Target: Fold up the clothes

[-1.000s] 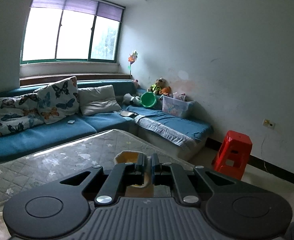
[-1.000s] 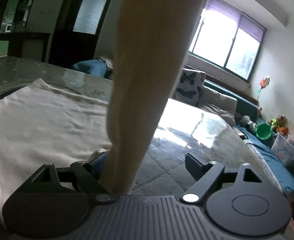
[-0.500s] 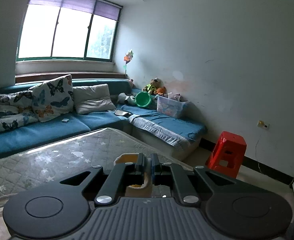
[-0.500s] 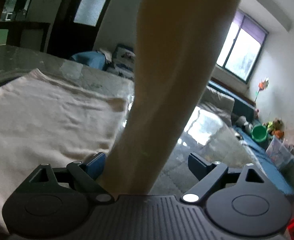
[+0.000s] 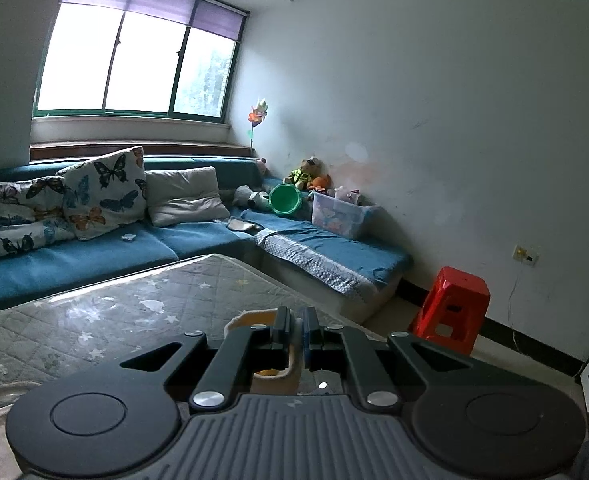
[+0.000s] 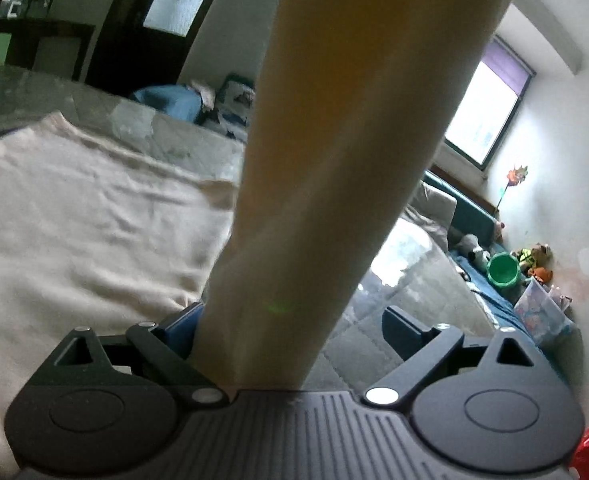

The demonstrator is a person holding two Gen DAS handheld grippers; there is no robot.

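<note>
Close in, the left gripper (image 5: 295,334) is clamped tight on a cuff (image 5: 272,364) of cream cloth with a yellow lining, the fabric pinched between its jaws and looping out to either side. Over on the other hand, the right gripper (image 6: 290,326) has its jaws opening wide; a long cream sleeve (image 6: 354,160) rises up between them, resting against the left-hand finger but clear of the other, so nothing is pressed there.

Just beyond, the body of the cream garment (image 6: 86,220) lies spread and rumpled on the quilted grey table (image 6: 406,280). No tidy fold shows yet. My read: this is early going, one sleeve lifted to be brought across the body, with the other folds still to come.

The right wrist view alone shows the garment's spread and the hanging sleeve. The left wrist view alone shows the actual pinch on the cuff, and looks out past the table to the blue sofa (image 5: 94,252), the butterfly cushions (image 5: 102,192), and farthest off the red stool (image 5: 452,304) by the wall.
</note>
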